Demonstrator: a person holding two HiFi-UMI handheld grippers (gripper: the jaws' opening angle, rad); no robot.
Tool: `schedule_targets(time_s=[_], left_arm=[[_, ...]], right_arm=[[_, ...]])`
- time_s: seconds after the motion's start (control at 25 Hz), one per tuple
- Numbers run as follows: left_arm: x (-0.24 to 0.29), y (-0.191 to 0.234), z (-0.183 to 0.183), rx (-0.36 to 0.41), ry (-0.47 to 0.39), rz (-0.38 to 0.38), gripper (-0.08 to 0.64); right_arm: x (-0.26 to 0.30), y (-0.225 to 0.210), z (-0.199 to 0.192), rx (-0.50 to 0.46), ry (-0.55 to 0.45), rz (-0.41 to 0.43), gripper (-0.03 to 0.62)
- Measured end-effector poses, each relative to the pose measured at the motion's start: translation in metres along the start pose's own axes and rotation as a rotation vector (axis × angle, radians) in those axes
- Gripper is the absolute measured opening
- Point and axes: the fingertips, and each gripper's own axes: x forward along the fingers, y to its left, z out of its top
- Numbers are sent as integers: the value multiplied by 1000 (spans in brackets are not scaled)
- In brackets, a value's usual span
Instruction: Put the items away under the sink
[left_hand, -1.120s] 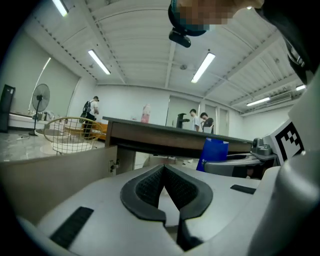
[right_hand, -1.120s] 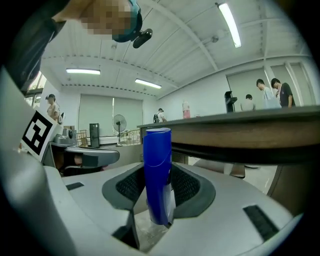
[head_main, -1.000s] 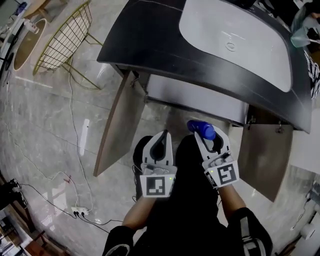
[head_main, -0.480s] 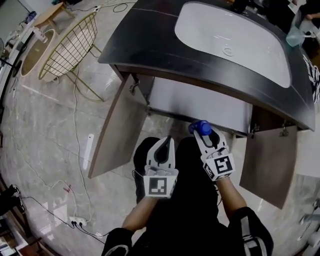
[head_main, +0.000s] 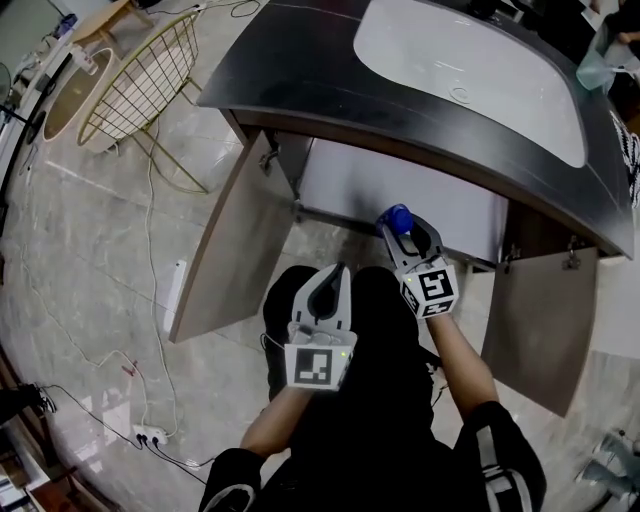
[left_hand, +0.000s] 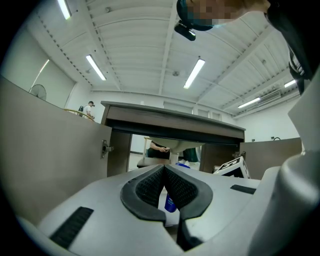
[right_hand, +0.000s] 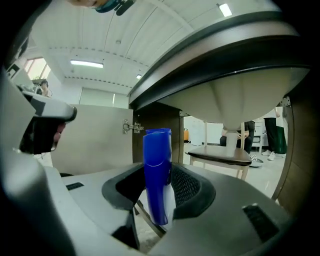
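Note:
A blue bottle (head_main: 396, 217) sits upright between the jaws of my right gripper (head_main: 402, 228), which is shut on it. They are at the mouth of the open cabinet under the dark sink counter (head_main: 300, 80). In the right gripper view the bottle (right_hand: 157, 170) stands between the pads, with the pale underside of the basin (right_hand: 245, 95) above. My left gripper (head_main: 324, 290) is lower, over the person's lap, shut with nothing in it. In the left gripper view its jaws (left_hand: 164, 175) are pressed together and face the cabinet opening.
Both cabinet doors stand open, the left door (head_main: 228, 240) and the right door (head_main: 538, 320). A gold wire chair (head_main: 140, 85) stands on the marble floor at the left. A cable runs to a power strip (head_main: 150, 436).
My right gripper has carried the blue bottle forward to the cabinet opening. My left gripper has barely moved.

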Motion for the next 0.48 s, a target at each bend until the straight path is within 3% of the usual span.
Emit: schedule_targets(time_s=[0.48], left_arm=[[-6,1,5,-16,-26,-9,15]], right_arm=[[55,-30,-77,-30,96,1,150]])
